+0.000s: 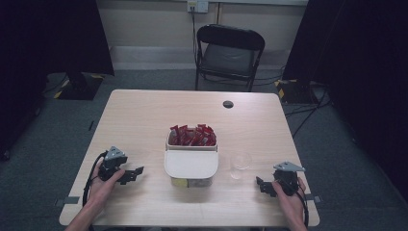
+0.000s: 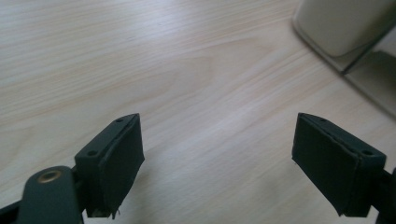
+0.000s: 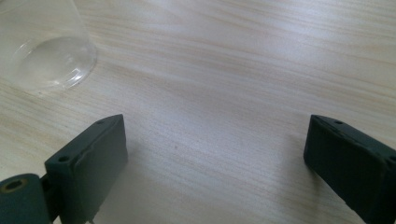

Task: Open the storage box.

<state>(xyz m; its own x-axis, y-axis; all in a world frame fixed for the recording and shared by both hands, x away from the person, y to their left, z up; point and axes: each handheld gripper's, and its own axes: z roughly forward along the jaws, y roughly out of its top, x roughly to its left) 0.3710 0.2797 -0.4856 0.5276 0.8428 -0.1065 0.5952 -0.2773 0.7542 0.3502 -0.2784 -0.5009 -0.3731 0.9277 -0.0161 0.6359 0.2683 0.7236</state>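
The table is the biggest thing in front of me, a pale wood-grain top standing on grey carpet. Beyond its far edge stands a black folding chair against a light wall, with dark curtains hanging to either side of it. A small dark round cap sits in the tabletop near that far edge.

At the middle of the table sits a cream box, my landmark for everything else. Its far compartment is packed with red sachets standing on end; its near part is covered by a flat cream lid. Just to the right of the box, close but apart from it, stands a clear plastic cup, upright.

My left gripper rests low over the table well to the left of the box, my left hand wrapped round its body. Its jaws are spread wide with only bare wood between them; in the left gripper view the box's rounded corner lies ahead and off to the right, clear of the jaws.

My right gripper is well to the right of the box, nearer me than the cup, in my right hand. Its jaws too are spread wide and grip nothing. In the right gripper view the cup's base stands ahead and to the left, outside the jaws, not touching either one.
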